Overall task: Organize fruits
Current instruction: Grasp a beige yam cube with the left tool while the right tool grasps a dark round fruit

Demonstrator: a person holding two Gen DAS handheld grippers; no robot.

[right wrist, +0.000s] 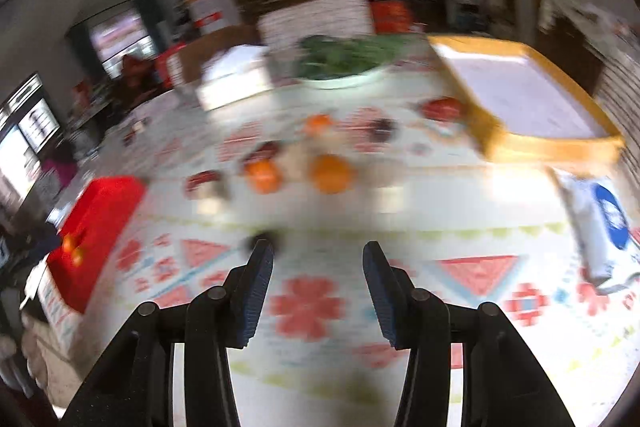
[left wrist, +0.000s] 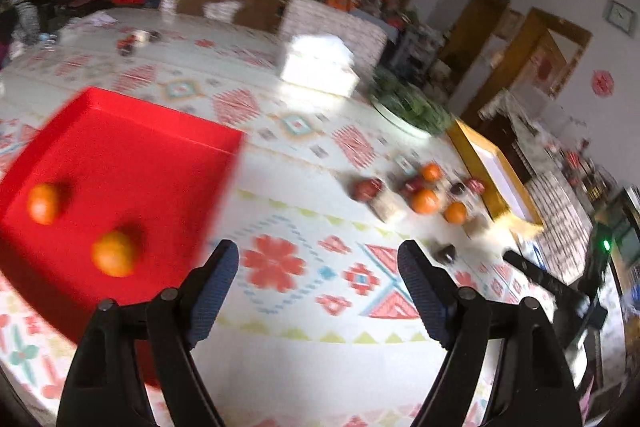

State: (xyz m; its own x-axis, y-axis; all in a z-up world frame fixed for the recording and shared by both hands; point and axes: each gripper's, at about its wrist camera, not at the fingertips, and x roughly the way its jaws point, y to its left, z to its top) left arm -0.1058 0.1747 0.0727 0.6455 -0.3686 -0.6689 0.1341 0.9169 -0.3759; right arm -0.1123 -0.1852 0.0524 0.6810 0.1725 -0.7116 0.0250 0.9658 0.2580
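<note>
Both tools are empty. The left tool [left wrist: 318, 259] stands wide apart above the patterned worktop [left wrist: 304, 307], and the right tool [right wrist: 318, 259] has a moderate gap between its jaws, with nothing inside.

In the left wrist view, the red tray [left wrist: 120, 163] lies at about 10 o'clock from the left tool, and two oranges [left wrist: 114, 253] already rest inside it. The loose fruit [left wrist: 424, 201] waits in a group at about 2 o'clock: three oranges, some red apples and a few small dark fruits, close together and partly touching. The yellow tray [left wrist: 492, 167] lies just beside this group, on its far right, and seems to hold no fruit.

In my judgement the step in hand is to fetch the next orange for the red tray. The right wrist view shows the nearest orange [right wrist: 330, 173] at 12 o'clock from the right tool, a little apart from its neighbour [right wrist: 264, 175], so it is the easiest one to take.

To do this well, approach slowly, because both views are blurred. Open the jaws wider than the fruit, come straight down over its middle, and close gently, since a round orange can roll or slip out. Keep the fingers away from the neighbouring apples, or they may roll off across the worktop.
</note>
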